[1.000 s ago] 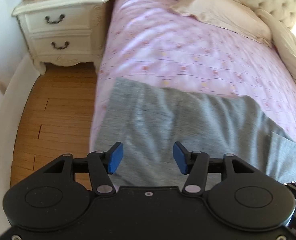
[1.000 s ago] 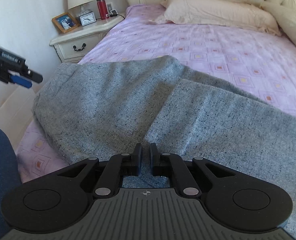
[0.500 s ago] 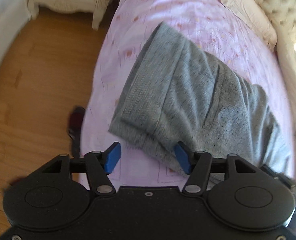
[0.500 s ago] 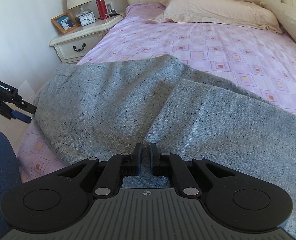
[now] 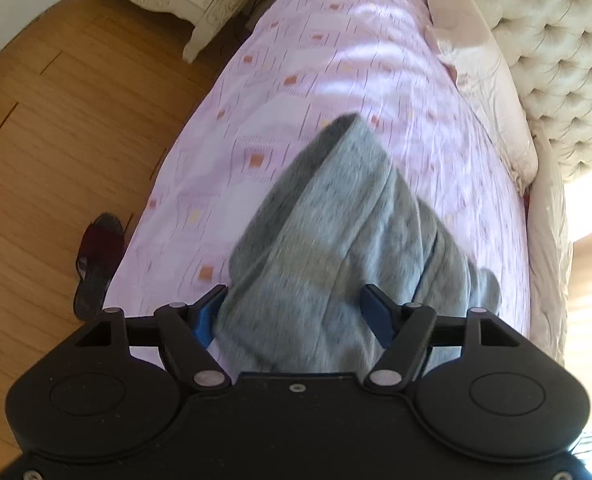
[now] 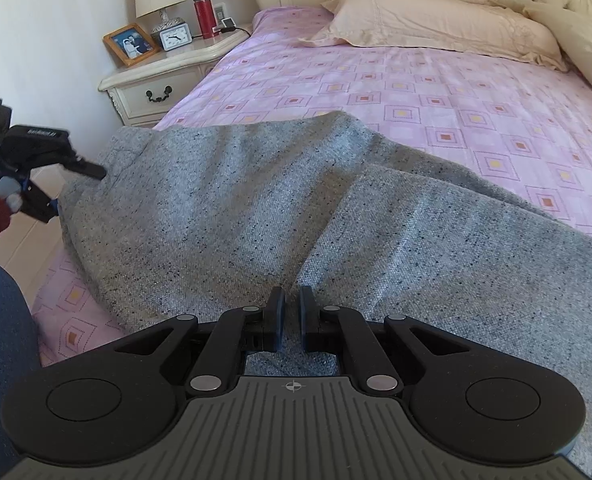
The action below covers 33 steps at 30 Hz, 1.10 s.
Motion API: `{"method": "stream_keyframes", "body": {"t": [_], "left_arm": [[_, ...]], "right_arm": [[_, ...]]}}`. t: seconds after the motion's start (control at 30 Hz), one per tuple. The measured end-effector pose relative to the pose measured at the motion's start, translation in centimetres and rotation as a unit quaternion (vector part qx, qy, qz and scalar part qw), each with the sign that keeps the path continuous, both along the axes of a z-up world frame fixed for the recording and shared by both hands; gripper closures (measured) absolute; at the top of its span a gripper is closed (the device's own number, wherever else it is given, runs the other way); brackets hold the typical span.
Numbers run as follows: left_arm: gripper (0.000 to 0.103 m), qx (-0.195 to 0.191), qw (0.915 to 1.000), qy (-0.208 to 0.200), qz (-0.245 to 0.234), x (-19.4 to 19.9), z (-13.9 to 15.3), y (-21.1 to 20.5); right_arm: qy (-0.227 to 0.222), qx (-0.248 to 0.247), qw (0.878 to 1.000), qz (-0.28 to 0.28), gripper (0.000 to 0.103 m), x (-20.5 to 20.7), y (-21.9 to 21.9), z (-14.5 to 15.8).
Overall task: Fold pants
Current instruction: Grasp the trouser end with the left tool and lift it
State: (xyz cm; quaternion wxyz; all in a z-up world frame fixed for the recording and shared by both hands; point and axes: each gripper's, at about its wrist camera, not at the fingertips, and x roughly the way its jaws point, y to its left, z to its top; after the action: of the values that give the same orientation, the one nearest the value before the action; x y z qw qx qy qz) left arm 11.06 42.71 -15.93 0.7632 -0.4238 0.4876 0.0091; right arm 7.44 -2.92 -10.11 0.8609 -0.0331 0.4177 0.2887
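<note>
On the pink bedsheet (image 6: 436, 92) lie the grey pants (image 6: 223, 216); my left gripper (image 5: 293, 310) has just spread wide, straddling their edge unpinched; right gripper (image 6: 291, 314) nearly closed, apparently pinching cloth; next fold pending.

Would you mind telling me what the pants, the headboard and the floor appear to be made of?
Pants: soft grey knit, probably jersey or fleece; dark flecks and a fine woven texture show, matte.
Headboard: cream upholstery, button-tufted into diamonds; fabric or leatherette, hard to tell.
Floor: wood or wood-look planks, warm orange, seams visible, slight sheen.
</note>
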Motion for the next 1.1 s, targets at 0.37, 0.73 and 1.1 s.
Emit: {"method": "stream_keyframes", "body": {"t": [0.37, 0.73, 1.1], "left_arm": [[0.077, 0.065, 0.9978, -0.004, 0.01, 1.7, 2.9, -2.1], [0.087, 0.142, 0.9869, -0.07, -0.032, 1.3, 11.6, -7.9], [0.093, 0.172, 0.9613, -0.163, -0.14, 3.6, 20.7, -20.4]], "right_arm": [[0.001, 0.017, 1.0, -0.002, 0.096, 0.0, -0.4, -0.1], [0.0, 0.028, 1.0, 0.0, 0.096, -0.5, -1.0, 0.6], [-0.004, 0.055, 0.996, -0.077, 0.096, 0.5, -6.4, 2.6]]}}
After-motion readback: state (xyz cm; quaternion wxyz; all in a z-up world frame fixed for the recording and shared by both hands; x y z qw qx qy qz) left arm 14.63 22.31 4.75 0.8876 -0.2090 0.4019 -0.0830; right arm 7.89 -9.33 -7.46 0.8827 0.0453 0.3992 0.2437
